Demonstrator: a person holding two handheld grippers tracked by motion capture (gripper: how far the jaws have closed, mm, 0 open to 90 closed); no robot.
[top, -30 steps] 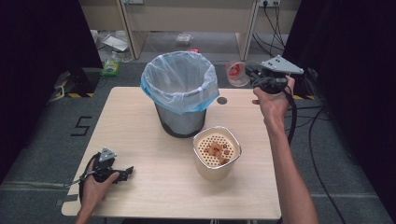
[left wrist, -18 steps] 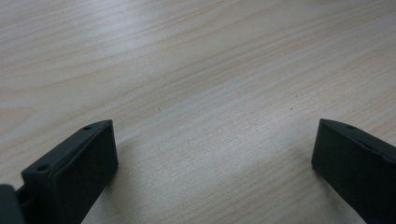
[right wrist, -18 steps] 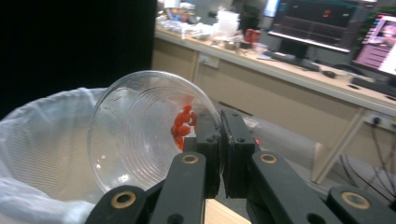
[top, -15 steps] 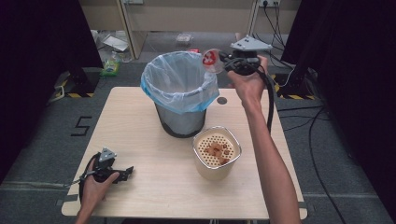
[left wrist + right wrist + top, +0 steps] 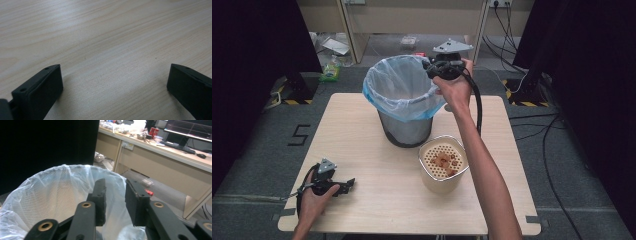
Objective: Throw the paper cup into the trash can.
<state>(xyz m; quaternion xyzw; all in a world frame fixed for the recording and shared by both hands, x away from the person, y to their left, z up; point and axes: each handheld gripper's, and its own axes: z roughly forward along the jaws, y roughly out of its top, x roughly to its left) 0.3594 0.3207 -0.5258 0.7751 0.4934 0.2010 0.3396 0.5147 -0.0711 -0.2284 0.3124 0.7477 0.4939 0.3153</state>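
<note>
Pale wood table (image 5: 362, 145) carries everything, and the largest thing on it is the metal waste bin (image 5: 406, 127), lined with a thin bluish-white bag (image 5: 399, 87) whose edge is folded over the rim so the mouth stays wide open for dropping things in. It stands at the far middle of the table, reachable from either side.

Just beside the bin, toward the person, sits a cream perforated container (image 5: 443, 165) with small brown scraps (image 5: 444, 161) lying on its holed top; it reads as the source of what goes into the bin.

The right gripper (image 5: 428, 67) is held up over the bin's right rim. In the right gripper view its jaws stand a little apart above the liner (image 5: 50, 197), with nothing visible between them, so it looks released, probably placed so anything let go falls straight inside.

The left gripper (image 5: 348, 183) rests low at the near left corner, well apart from bin and container; its jaws are spread wide over bare wood (image 5: 107, 50), idle and out of the way.

Nothing on the table blocks the path between container and bin. Beyond it, a desk (image 5: 175, 160) and floor clutter stay clear of the work.
</note>
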